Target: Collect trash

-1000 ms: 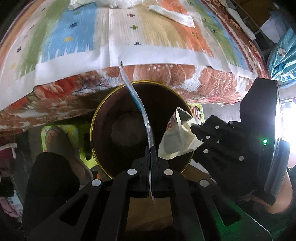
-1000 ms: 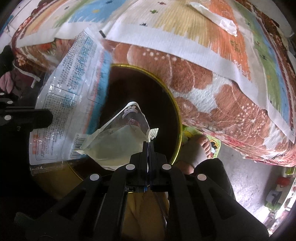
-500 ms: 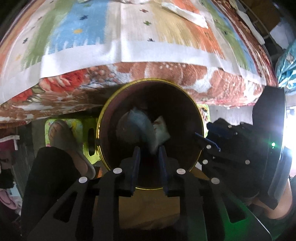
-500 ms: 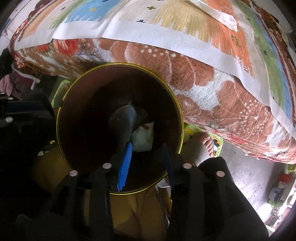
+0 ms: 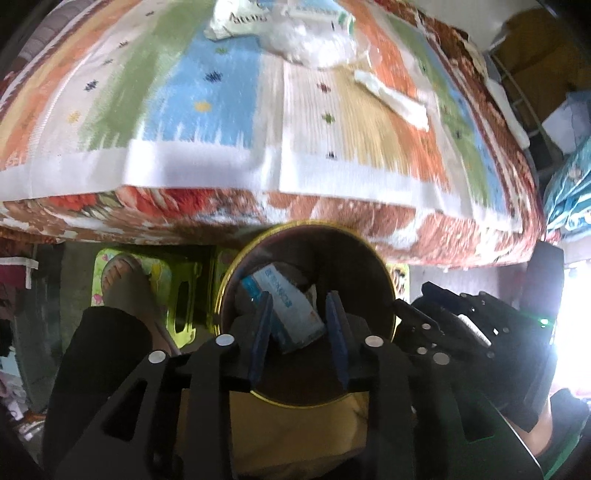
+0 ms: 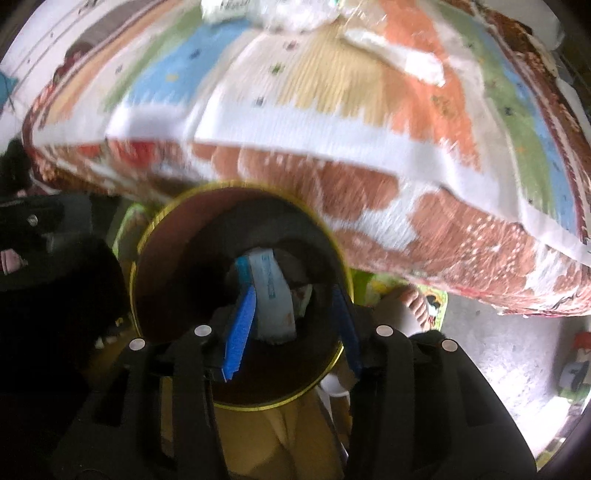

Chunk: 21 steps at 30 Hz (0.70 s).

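A round brown bin with a gold rim (image 5: 384, 266) (image 6: 147, 229) stands below the bed edge. A blue-and-white plastic wrapper (image 5: 284, 299) (image 6: 269, 280) and a pale wrapper (image 6: 303, 295) lie inside it. My left gripper (image 5: 301, 306) is open and empty above the bin. My right gripper (image 6: 295, 299) is open and empty above it too, and shows at the right of the left wrist view (image 5: 443, 325). On the bed lie a white crumpled bag (image 5: 310, 48) (image 6: 295, 14), a printed white packet (image 5: 236, 22) and a white paper strip (image 5: 395, 99) (image 6: 402, 51).
The bed carries a striped colourful mat (image 5: 221, 110) (image 6: 332, 92) over a floral blanket (image 6: 461, 240). The person's feet in sandals (image 5: 125, 284) (image 6: 410, 306) flank the bin. Yellow fabric (image 5: 295, 435) lies under the bin. Clutter shows at far right (image 5: 565, 177).
Both grippers opened and dropped their wrappers into the bin, then drew back and up. More of the bed top and its trash shows now.
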Each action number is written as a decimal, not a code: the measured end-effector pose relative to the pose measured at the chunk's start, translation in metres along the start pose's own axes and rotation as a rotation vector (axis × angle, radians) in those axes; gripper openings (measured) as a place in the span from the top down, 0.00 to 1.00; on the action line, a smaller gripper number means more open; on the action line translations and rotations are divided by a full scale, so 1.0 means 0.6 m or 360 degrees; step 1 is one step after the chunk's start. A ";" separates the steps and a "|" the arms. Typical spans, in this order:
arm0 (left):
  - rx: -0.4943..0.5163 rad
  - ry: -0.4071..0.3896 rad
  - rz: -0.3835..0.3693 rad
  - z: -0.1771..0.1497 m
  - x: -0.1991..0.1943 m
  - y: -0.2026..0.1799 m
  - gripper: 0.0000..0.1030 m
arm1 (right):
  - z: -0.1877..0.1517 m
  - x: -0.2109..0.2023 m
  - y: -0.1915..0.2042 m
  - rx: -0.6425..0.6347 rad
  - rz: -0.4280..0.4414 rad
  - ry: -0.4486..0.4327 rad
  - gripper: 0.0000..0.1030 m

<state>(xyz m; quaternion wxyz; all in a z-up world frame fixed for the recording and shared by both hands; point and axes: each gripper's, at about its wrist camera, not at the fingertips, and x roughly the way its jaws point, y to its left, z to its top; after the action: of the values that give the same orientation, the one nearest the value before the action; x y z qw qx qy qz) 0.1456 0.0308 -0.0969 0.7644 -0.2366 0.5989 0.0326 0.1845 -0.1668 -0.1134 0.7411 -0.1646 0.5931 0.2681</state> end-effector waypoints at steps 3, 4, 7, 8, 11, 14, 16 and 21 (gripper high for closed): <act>-0.0039 -0.0091 -0.0003 0.016 -0.018 0.007 0.65 | 0.009 -0.014 -0.009 0.0052 0.0015 -0.0066 0.58; -0.0043 -0.0099 -0.0006 0.018 -0.020 0.011 0.64 | 0.011 -0.015 -0.012 0.0061 0.0023 -0.0075 0.57; -0.0067 -0.0152 -0.0018 0.027 -0.031 0.016 0.62 | 0.019 -0.021 -0.016 0.0086 0.0043 -0.0114 0.55; -0.0072 -0.0170 -0.0018 0.029 -0.033 0.018 0.60 | 0.020 -0.024 -0.016 0.0090 0.0048 -0.0125 0.55; -0.0082 -0.0224 -0.0025 0.038 -0.043 0.020 0.58 | 0.028 -0.035 -0.017 0.0107 0.0068 -0.0179 0.51; -0.0085 -0.0269 -0.0026 0.048 -0.051 0.022 0.54 | 0.037 -0.049 -0.020 0.0126 0.0073 -0.0241 0.49; -0.0089 -0.0295 -0.0037 0.056 -0.056 0.025 0.53 | 0.042 -0.058 -0.020 0.0121 0.0058 -0.0282 0.47; -0.0108 -0.0335 -0.0075 0.070 -0.069 0.028 0.51 | 0.058 -0.071 -0.018 0.0119 0.0131 -0.0329 0.43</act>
<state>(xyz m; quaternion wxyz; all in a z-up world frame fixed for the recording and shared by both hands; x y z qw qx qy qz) 0.1663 0.0723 -0.0566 0.8152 -0.2717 0.5081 0.0597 0.2119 -0.1648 -0.0643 0.7924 -0.0838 0.5292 0.2916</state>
